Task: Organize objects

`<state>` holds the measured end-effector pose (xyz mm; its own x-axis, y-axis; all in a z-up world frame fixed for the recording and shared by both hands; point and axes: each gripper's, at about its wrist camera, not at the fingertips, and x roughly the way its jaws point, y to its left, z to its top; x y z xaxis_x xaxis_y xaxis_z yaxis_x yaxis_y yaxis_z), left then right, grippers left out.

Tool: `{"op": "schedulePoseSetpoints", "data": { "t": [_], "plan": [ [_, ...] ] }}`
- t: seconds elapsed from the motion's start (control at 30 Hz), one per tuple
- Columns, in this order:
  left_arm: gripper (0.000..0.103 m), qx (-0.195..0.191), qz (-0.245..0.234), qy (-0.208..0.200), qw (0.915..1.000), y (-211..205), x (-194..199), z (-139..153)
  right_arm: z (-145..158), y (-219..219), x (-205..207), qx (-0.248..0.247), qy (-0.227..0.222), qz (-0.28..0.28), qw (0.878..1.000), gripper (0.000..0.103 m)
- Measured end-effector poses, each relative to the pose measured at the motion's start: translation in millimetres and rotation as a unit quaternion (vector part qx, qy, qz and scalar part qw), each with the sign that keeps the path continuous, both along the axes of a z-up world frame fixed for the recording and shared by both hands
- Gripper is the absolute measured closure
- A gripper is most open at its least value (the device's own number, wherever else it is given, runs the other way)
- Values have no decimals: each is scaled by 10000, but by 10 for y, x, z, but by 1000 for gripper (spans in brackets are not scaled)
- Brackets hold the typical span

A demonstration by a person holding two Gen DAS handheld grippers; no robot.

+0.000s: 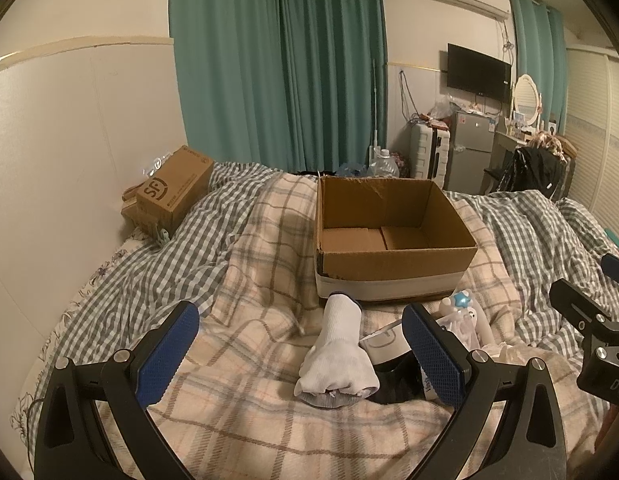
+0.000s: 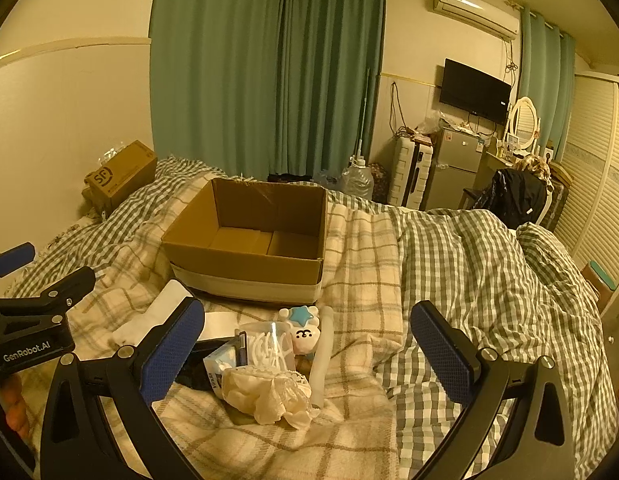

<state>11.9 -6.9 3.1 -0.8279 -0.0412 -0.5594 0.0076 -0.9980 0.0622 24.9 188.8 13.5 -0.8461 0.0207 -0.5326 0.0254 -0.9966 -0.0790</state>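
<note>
Rumpled bedding fills both views: a beige plaid blanket (image 1: 245, 360) over a grey-and-white gingham duvet (image 2: 489, 264), with the open brown cardboard box (image 1: 389, 256) sitting on it, nothing in it that I can see.

My left gripper (image 1: 305, 356) is spread wide and holds nothing; the rolled white sock (image 1: 337, 356) lies between its blue pads, touching neither. My right gripper (image 2: 307, 350) is equally wide and empty, above a small heap just in front of the box: a cream crumpled lace cloth (image 2: 269, 396), a clear plastic cup of white loops (image 2: 269, 344) and a white plush toy with a blue star (image 2: 303, 330).

To do this well I would drop the left straight down, close across the sock's thick folded end — not the thin cuff — then lift it clear of the box's near wall.

Hard to read: a black object under the heap and a small printed packet, both half covered — I cannot identify either.
</note>
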Motion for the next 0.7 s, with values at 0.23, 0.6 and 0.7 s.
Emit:
{"op": "schedulePoseSetpoints", "data": {
  "t": [0.23, 0.6, 0.7],
  "plan": [
    [0, 2, 38, -205, 9998, -57, -48, -91, -44, 19, -25, -34, -148, 0, 9999, 0],
    [0, 62, 76, -627, 9980, -163, -165, -350, -223, 11, -121, -11, -519, 34, 9986, 0],
    [0, 94, 86, -738, 9972, -194, -191, -418, -294, 0, -153, 12, -667, 61, 9978, 0]
  ]
}}
